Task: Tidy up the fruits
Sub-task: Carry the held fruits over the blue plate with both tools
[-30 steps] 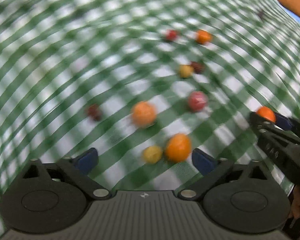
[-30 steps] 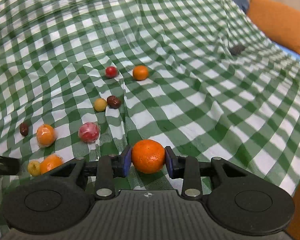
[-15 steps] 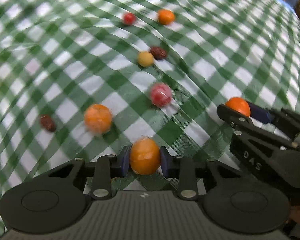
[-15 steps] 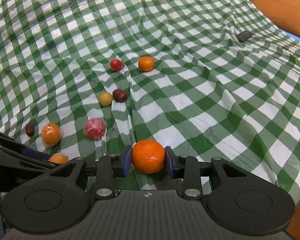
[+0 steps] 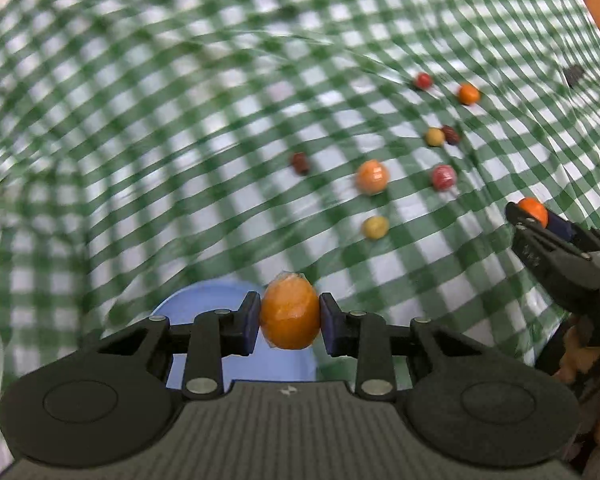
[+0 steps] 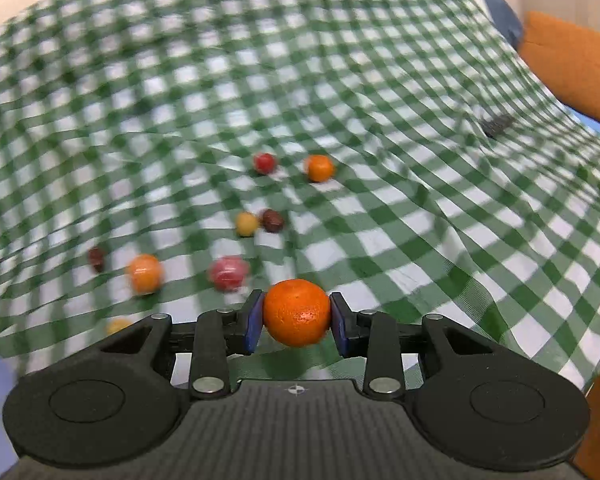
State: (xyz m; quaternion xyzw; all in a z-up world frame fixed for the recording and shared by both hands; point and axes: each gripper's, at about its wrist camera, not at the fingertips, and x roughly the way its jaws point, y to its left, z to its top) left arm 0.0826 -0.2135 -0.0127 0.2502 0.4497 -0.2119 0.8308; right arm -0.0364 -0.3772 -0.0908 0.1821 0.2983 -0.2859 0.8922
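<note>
Left hand-held gripper (image 5: 289, 322) swung over blue plate (image 5: 204, 300), clamping wrapped orange (image 5: 290, 312), ready for drop; right hand-held gripper (image 6: 296, 320) grips mandarin (image 6: 296, 312) above checked cloth (image 6: 380, 120); eight small fruits remain scattered.

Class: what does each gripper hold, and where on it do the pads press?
Left gripper: wrapped orange fruit, pinched at its two sides. Right gripper: mandarin, likewise gripped across its middle.
</note>
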